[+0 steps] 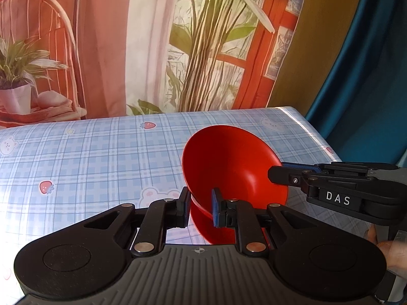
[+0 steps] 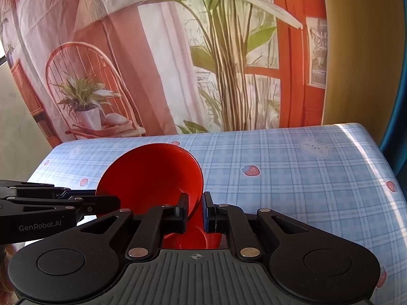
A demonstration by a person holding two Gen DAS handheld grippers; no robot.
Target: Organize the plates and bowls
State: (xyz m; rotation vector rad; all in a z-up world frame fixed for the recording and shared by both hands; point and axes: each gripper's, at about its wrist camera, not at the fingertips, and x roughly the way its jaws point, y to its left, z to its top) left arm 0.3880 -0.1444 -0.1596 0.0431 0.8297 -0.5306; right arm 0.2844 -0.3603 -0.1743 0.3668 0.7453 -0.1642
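Behind the checked tablecloth (image 1: pixel 101 152) hangs a printed backdrop. Both claws, left gripper (image 1: pixel 201 209) and right gripper (image 2: pixel 195 212), clamp opposite rims of one red bowl (image 1: pixel 229 162) (tilted), raised near the cloth's right edge.

Table (image 1: pixel 101 152) — blue plaid cloth (image 2: pixel 292 190), bears, strawberries.

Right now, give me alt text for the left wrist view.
Both grippers, left and right, are shut on the rim of a red bowl, holding it tilted above a blue checked tablecloth.
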